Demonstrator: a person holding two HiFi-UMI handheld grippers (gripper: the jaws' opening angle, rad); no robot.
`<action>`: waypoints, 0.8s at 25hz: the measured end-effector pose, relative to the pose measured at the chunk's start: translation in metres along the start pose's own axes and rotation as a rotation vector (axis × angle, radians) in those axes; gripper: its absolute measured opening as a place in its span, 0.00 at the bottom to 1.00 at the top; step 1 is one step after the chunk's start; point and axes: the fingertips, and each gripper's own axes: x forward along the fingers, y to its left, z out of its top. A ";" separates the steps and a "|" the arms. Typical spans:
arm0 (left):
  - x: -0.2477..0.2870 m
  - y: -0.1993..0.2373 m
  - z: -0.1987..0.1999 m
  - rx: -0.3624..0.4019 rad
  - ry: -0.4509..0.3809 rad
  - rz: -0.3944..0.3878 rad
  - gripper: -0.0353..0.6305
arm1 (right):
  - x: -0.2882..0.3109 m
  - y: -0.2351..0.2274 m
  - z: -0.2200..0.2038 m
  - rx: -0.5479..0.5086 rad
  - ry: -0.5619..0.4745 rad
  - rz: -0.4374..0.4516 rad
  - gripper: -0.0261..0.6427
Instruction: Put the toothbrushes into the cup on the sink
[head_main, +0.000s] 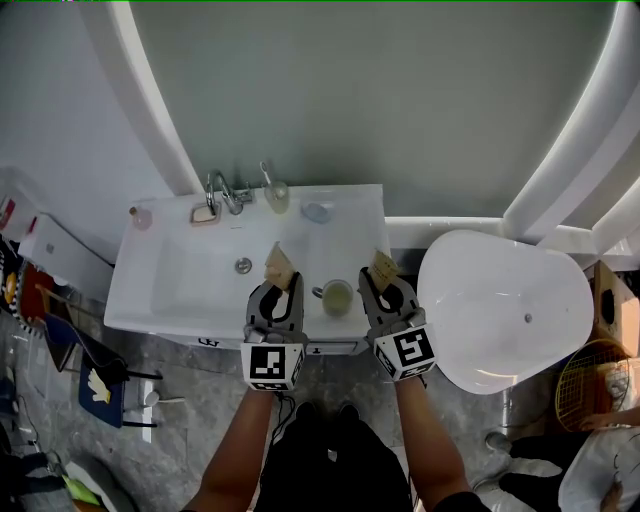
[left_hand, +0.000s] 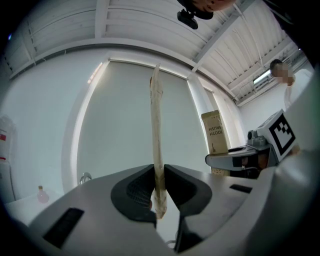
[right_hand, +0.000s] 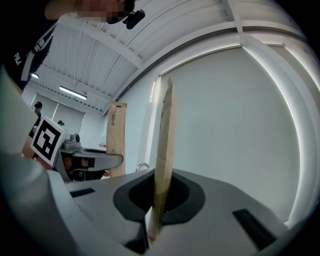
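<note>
At the sink's (head_main: 190, 280) front right corner, the cup (head_main: 338, 297) sits between the grippers. The left gripper (head_main: 277, 285) pinches a boxed toothbrush (head_main: 279, 264) upright, and the right gripper (head_main: 388, 288) pinches a second boxed toothbrush (head_main: 383, 265). Lowered together, the flat boxes might catch the rim and tip the cup. The faucet (head_main: 222, 188) and soap dish (head_main: 205, 213) along the back edge obstruct nothing.

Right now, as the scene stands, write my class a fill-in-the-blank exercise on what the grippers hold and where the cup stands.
1. The left gripper and the right gripper are each shut on a boxed ____.
2. In the head view, the cup stands on the rim of the sink, between the two ____.
3. The big white fixture to the right of the sink is a ____.

Missing words: toothbrush; grippers; bathtub.
</note>
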 end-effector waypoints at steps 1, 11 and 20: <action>0.001 0.001 -0.008 -0.004 0.001 0.000 0.16 | 0.004 0.002 -0.007 -0.002 0.001 0.006 0.08; 0.012 0.004 -0.069 -0.018 0.019 -0.020 0.16 | 0.049 0.012 -0.095 0.031 0.023 0.056 0.08; 0.023 0.007 -0.105 -0.032 0.024 -0.029 0.16 | 0.064 0.014 -0.146 0.027 0.044 0.058 0.08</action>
